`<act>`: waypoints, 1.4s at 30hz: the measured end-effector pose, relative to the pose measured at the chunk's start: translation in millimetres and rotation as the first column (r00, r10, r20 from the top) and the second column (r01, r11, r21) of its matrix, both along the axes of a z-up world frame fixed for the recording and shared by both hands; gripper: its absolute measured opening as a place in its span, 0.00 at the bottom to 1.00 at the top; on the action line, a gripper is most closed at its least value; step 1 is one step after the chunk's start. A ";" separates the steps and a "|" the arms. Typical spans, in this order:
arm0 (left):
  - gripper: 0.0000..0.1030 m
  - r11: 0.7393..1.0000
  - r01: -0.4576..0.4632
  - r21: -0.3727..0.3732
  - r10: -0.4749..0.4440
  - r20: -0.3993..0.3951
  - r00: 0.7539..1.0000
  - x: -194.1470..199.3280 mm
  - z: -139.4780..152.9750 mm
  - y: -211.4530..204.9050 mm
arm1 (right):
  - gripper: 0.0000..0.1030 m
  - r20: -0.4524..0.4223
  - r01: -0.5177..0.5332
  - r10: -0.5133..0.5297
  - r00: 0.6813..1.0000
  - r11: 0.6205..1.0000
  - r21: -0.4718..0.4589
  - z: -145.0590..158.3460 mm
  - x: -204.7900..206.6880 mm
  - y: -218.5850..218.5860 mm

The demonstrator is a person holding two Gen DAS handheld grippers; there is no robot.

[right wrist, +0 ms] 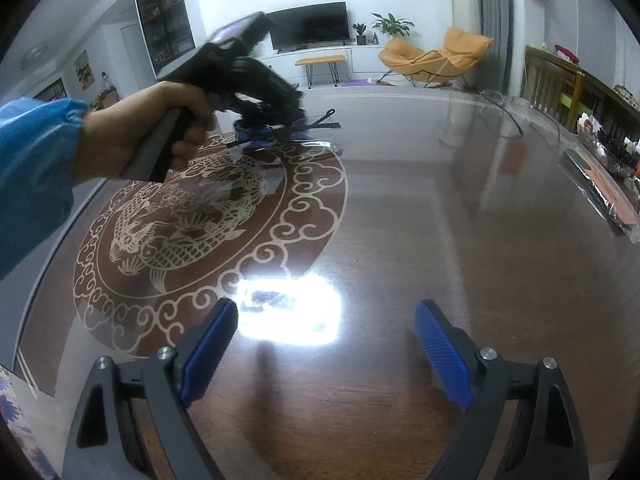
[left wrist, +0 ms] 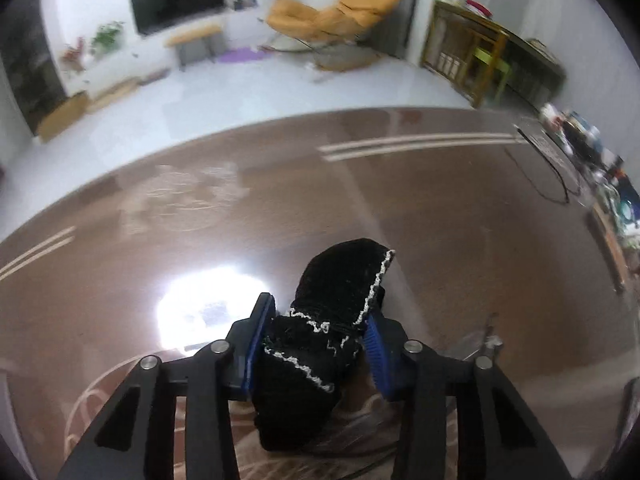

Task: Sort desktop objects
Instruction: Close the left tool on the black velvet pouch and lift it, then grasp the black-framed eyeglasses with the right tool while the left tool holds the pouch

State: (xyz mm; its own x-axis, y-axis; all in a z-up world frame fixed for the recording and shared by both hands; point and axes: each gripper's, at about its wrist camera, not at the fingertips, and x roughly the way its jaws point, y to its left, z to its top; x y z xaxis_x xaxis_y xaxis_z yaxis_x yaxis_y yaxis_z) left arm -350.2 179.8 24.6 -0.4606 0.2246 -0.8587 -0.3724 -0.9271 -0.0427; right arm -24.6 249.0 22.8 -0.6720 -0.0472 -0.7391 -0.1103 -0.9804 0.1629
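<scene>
My left gripper (left wrist: 316, 336) is shut on a black knitted cloth (left wrist: 320, 332) with white zigzag stitching, held above the brown glass-topped table (left wrist: 460, 220). In the right wrist view the left gripper body (right wrist: 248, 76) shows at upper left in a hand with a blue sleeve, blurred; the cloth is not clearly seen there. My right gripper (right wrist: 326, 332) is open and empty, low over the table (right wrist: 460, 260) near a bright light reflection.
A dragon medallion pattern (right wrist: 192, 216) marks the table's left part. Cluttered small items and a plastic-wrapped tray (right wrist: 604, 184) lie along the right edge, also in the left wrist view (left wrist: 588, 160). A black cable (left wrist: 544, 176) loops near them.
</scene>
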 end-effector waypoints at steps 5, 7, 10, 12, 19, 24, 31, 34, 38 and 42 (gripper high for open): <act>0.41 0.978 -0.209 0.021 0.207 0.056 0.977 41.5 -2.0 -64.9 | 0.88 -0.002 0.005 -0.005 1.000 1.000 -0.003 0.3 0.3 0.5; 0.41 0.963 -0.265 0.039 0.261 0.086 0.961 70.0 -4.4 -93.8 | 0.88 -0.002 0.008 -0.008 1.000 1.000 -0.004 0.1 0.5 0.5; 0.42 0.953 -0.299 0.051 0.293 0.102 0.951 120.3 -5.7 -127.7 | 0.88 -0.002 0.013 -0.013 1.000 1.000 -0.003 -0.1 0.7 0.0; 0.42 0.946 -0.318 0.060 0.310 0.107 0.945 155.2 -6.1 -143.1 | 0.88 -0.002 0.016 -0.016 1.000 1.000 0.001 -0.3 1.0 0.0; 0.74 0.913 -0.401 0.068 0.393 0.108 0.913 240.1 -8.5 -198.2 | 0.88 0.003 0.022 -0.022 1.000 1.000 0.022 0.2 1.4 -1.1; 0.87 0.960 -0.279 0.032 0.277 0.059 0.959 248.8 -13.7 -198.0 | 0.88 0.010 0.037 -0.037 0.999 0.999 0.029 -0.1 1.2 -0.5; 0.84 0.989 -0.140 -0.044 0.137 -0.063 0.989 245.7 -11.3 -176.5 | 0.88 0.042 0.036 -0.037 0.998 0.999 0.029 -3.9 -3.9 -1.6; 0.54 0.982 -0.188 -0.020 0.185 -0.098 0.978 246.8 -7.2 -188.7 | 0.88 0.054 0.030 -0.031 0.998 0.999 0.027 -5.5 -6.1 -2.4; 0.35 0.955 -0.296 0.015 0.296 -0.098 0.950 240.9 -5.7 -204.7 | 0.88 0.061 0.025 -0.027 0.998 0.999 0.030 -6.8 -7.1 -3.8; 0.35 0.947 -0.321 -0.004 0.318 -0.120 0.940 242.1 -8.4 -208.9 | 0.88 0.066 0.031 -0.033 0.997 0.999 0.035 -7.2 -7.0 -4.2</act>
